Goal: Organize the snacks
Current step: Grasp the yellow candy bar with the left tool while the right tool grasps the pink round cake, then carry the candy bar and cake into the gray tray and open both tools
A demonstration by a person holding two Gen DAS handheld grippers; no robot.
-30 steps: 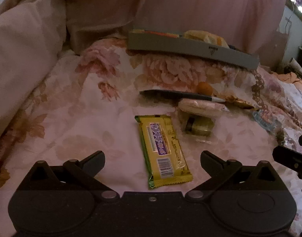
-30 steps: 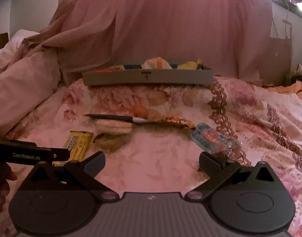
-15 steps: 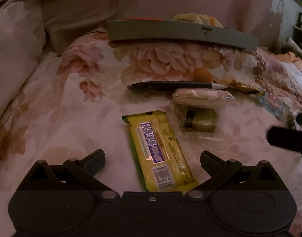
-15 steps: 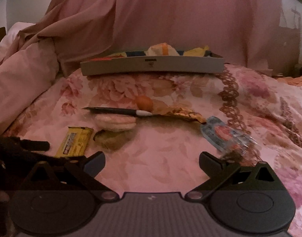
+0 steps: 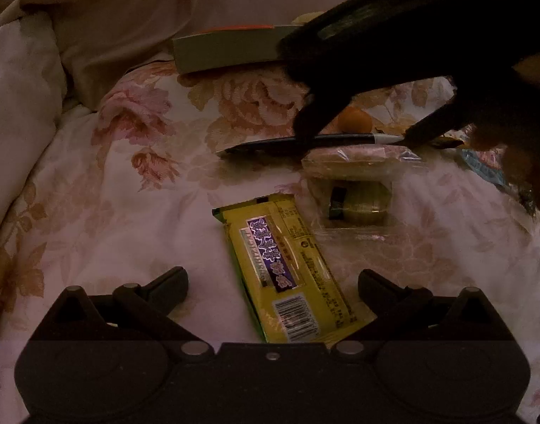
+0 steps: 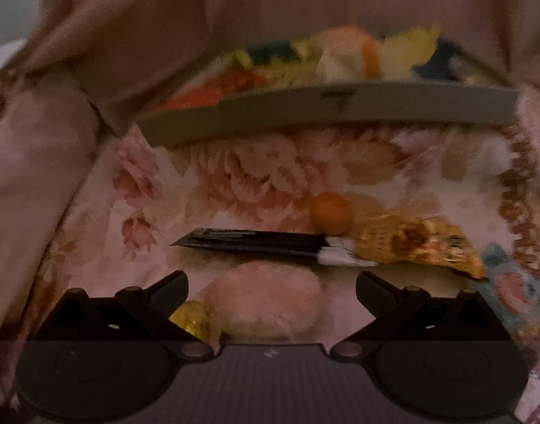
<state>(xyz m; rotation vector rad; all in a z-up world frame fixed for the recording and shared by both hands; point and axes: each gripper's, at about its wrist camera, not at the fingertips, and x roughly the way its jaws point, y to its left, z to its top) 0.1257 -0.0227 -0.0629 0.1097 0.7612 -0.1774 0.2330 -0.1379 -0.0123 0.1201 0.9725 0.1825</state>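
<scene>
Jaws of the left gripper [image 5: 273,279]: spread wide, nothing between the pads, low over the floral bedspread [image 5: 104,219]. Yellow snack bar [image 5: 287,275]: lies flat in the gap between the two fingers, barcode end nearest the camera, long axis running away and slightly left. Clear-wrapped greenish snack [image 5: 362,203]: just beyond the bar's far right corner. Pale wrapped bun [image 5: 358,159]: directly behind the greenish snack, touching it or nearly so. Black stick packet [image 5: 305,141]: lies crosswise behind the bun, white tip to the right.

Jaws of the right gripper [image 6: 271,279]: likewise spread wide and empty; view blurred. In the left wrist view this gripper [image 5: 354,134] appears as a dark shape reaching in from the upper right, its two tips down at the black stick packet [image 6: 252,242], one to each side; contact cannot be told. Pale wrapped bun [image 6: 266,298]: between the right fingers, close under the camera. Small orange ball [image 6: 330,213]: just behind the stick packet. Gold crinkled wrapper [image 6: 418,242]: to the right of the white tip. Blue packet [image 6: 514,289]: further right, at the gold wrapper's end. Grey tray [image 6: 340,109]: at the far side of the bedspread, well apart from the loose items, holding mixed orange and yellow packets.
</scene>
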